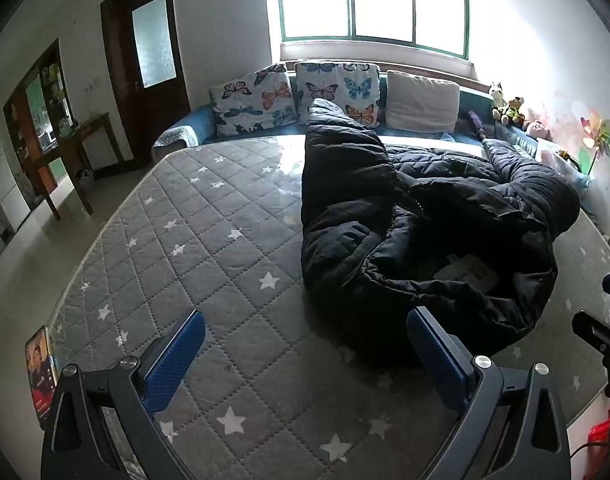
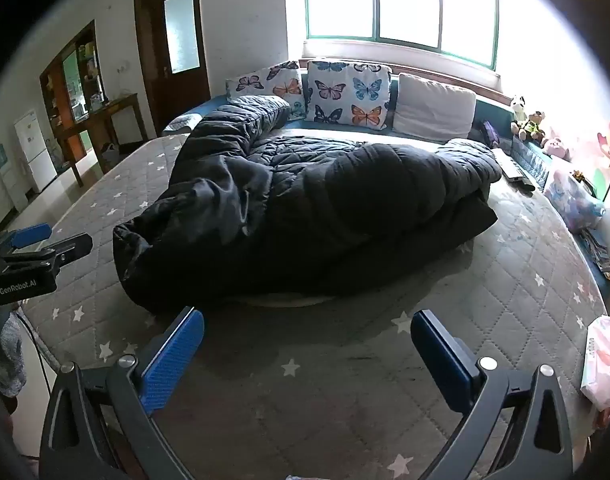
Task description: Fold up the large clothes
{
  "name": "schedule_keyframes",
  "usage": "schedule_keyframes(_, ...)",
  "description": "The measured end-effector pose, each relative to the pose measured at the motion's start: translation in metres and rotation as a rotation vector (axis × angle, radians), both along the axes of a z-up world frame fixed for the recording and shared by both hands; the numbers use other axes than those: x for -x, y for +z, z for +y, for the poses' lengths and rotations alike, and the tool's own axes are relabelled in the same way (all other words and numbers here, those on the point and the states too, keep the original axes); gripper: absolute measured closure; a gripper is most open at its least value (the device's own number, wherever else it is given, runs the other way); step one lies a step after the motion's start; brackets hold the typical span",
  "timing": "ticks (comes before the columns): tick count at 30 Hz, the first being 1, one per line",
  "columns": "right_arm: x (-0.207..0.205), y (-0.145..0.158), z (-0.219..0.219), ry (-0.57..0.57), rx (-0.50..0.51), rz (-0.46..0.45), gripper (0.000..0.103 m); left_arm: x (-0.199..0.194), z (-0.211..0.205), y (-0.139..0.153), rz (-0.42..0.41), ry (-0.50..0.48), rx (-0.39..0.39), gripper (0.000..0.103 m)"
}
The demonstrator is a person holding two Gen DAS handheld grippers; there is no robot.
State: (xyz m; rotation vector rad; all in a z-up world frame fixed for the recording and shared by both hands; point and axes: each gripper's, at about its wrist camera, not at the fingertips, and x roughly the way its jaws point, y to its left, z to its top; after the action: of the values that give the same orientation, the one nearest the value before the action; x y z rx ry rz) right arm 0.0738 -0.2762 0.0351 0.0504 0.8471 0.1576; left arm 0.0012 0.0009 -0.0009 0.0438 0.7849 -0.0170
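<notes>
Left wrist view: the left tongs hang spread wide over the star-quilted mattress, gripping nothing. The black padded coat lies crumpled at two o'clock (a white label showing inside), one end reaching toward the butterfly pillows.

Right wrist view: the right tongs are likewise spread and empty. The coat lies heaped at twelve o'clock, well apart from the pads.

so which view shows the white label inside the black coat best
The left wrist view: the white label faces the camera inside the black coat's open lining. The right wrist view shows only the coat's quilted outside; the label is hidden.
</notes>
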Motion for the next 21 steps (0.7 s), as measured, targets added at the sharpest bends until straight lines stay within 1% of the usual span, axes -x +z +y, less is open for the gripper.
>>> schedule_keyframes(1,0.001,0.0,0.0,0.002,0.001,-0.02,0.0,-0.001,0.001,-0.001,0.006,-0.003,0.008,0.0)
schedule_keyframes(3,0.002,-0.001,-0.001,0.0,0.005,-0.022,0.0,-0.003,0.004,-0.002,0.02,0.0,0.024,0.0)
schedule_keyframes(4,0.002,-0.001,-0.001,-0.001,0.007,-0.022,0.0,0.002,0.006,0.001,0.001,-0.001,0.019,0.0)
schedule_keyframes(8,0.006,0.005,0.005,0.003,0.004,-0.024,0.0,0.01,-0.003,-0.003,-0.005,-0.001,-0.017,0.0)
schedule_keyframes(11,0.006,0.006,0.006,0.003,-0.001,-0.023,0.0,0.012,-0.005,0.0,0.0,-0.005,-0.029,0.0)
schedule_keyframes(21,0.009,0.007,0.004,0.003,-0.008,-0.034,0.0,0.017,-0.005,0.002,-0.003,-0.002,-0.035,0.0)
